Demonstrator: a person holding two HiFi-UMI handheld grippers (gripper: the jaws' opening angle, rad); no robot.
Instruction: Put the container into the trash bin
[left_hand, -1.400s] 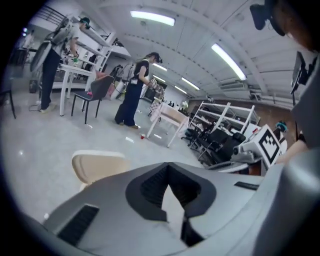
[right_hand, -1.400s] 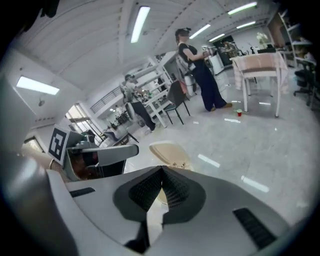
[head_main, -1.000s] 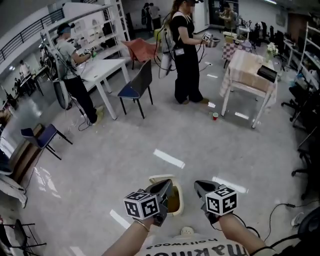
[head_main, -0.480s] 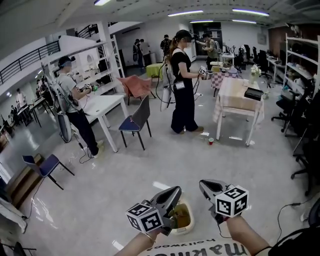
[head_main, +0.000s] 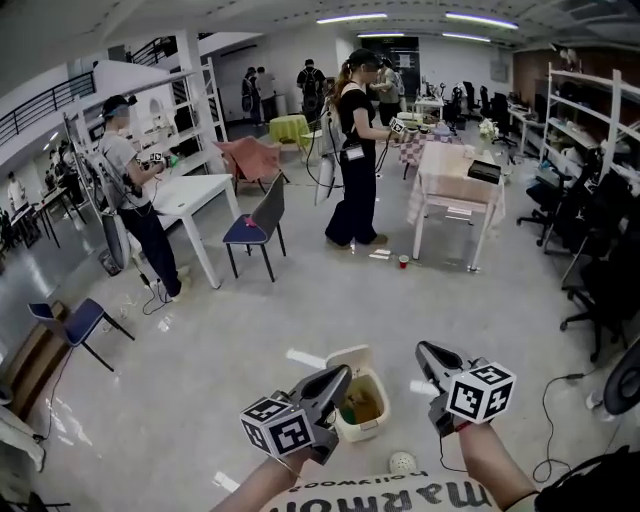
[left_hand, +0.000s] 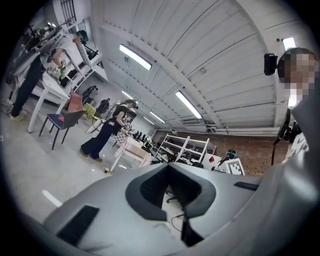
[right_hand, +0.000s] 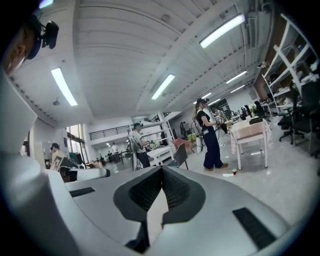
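A small cream trash bin (head_main: 372, 421) stands on the floor between my grippers in the head view, lid tipped back. Brownish and green contents (head_main: 357, 405) show inside; I cannot tell whether the container is among them. My left gripper (head_main: 335, 378) hovers just left of the bin's rim, jaws shut with nothing between them. My right gripper (head_main: 428, 355) is to the bin's right, also shut and empty. In the left gripper view the left gripper (left_hand: 167, 166) points up across the room, and in the right gripper view the right gripper (right_hand: 161, 169) does too; neither shows the bin.
A white perforated ball-like object (head_main: 402, 462) lies on the floor near my body. Farther off are a white table (head_main: 195, 200), a dark chair (head_main: 256, 222), a draped table (head_main: 452, 180), a red cup (head_main: 403, 261), and people standing (head_main: 355, 150). Office chairs (head_main: 600, 290) line the right.
The head view has tilted up, showing more of the room. Both grippers have risen a little and spread apart; the bin now shows fully between them. Both stay shut.
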